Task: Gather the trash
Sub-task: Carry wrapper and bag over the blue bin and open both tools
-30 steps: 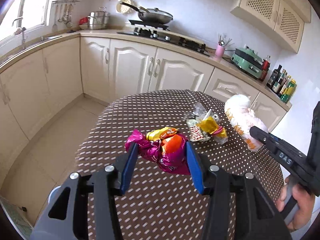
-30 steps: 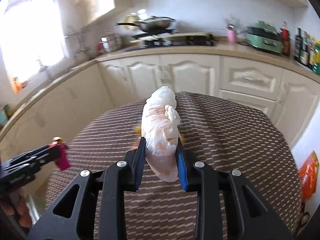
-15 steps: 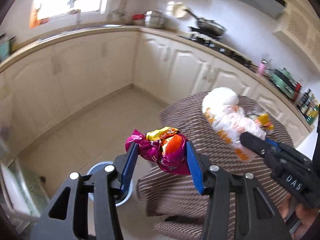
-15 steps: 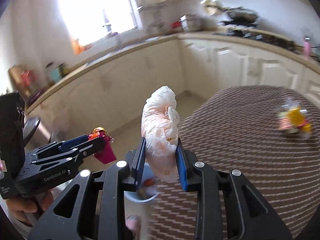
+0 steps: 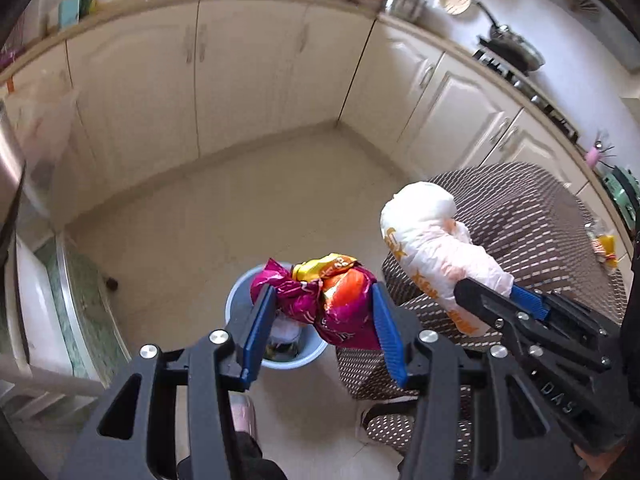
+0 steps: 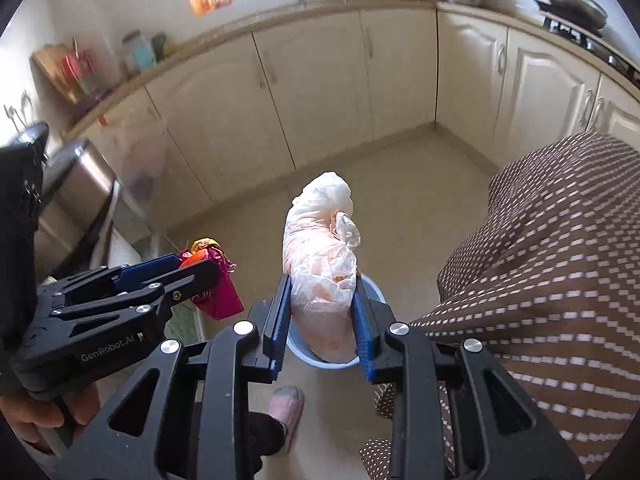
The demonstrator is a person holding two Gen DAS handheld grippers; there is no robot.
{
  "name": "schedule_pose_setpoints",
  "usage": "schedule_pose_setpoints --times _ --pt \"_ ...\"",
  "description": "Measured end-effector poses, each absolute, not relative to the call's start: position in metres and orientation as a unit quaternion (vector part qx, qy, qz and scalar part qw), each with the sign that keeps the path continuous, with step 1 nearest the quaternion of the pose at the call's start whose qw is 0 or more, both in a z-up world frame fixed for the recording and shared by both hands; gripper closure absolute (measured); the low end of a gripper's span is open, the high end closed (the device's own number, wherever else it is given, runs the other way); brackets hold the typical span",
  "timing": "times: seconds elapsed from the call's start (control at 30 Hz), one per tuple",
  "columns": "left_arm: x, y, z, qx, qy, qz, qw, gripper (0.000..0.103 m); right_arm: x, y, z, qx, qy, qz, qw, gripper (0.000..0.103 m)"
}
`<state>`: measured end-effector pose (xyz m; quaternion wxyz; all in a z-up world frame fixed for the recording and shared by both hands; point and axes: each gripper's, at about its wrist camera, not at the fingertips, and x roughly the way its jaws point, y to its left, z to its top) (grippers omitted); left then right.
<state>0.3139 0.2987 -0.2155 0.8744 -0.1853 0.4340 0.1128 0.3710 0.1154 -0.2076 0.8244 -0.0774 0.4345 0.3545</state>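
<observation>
My left gripper (image 5: pixel 320 312) is shut on a crumpled magenta and orange snack wrapper (image 5: pixel 324 300) and holds it above a light blue trash bin (image 5: pixel 240 300) on the floor. My right gripper (image 6: pixel 320 312) is shut on a white plastic bag (image 6: pixel 320 256) with orange print and holds it over the same bin (image 6: pixel 320 360). In the left wrist view the bag (image 5: pixel 436 248) hangs to the right, over the table edge. In the right wrist view the wrapper (image 6: pixel 216 280) sits at the left. Some trash lies inside the bin.
A round table with a brown dotted cloth (image 5: pixel 540 232) stands at the right, with a yellow wrapper (image 5: pixel 604 246) on its far side. Cream cabinets (image 6: pixel 320 92) line the walls. A pink slipper (image 6: pixel 286 404) stands near the bin. A steel appliance (image 6: pixel 76 196) is at the left.
Both grippers have swung left off the table and tilted down towards the floor. The blue bin has come into view beneath the wrapper and the bag. Both grips are unchanged.
</observation>
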Motion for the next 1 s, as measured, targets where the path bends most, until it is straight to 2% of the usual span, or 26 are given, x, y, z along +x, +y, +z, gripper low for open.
schedule_pose_setpoints --times 0.3,0.43,0.5,1.0 --pt "0.354 0.327 -0.272 -0.210 0.477 0.120 0.845 0.055 0.394 0.143 -0.254 -0.105 0.466 0.334 0.813 0.076" --pt "0.369 0.332 -0.274 -0.225 0.468 0.117 0.847 0.051 0.400 0.140 -0.259 -0.106 0.466 0.327 0.815 0.076" --pt "0.372 0.333 -0.275 -0.229 0.465 0.114 0.848 0.046 0.404 0.141 -0.260 -0.104 0.468 0.324 0.815 0.076" --pt "0.353 0.351 -0.277 -0.242 0.467 0.140 0.839 0.045 0.399 0.164 -0.270 -0.110 0.477 0.332 0.806 0.076"
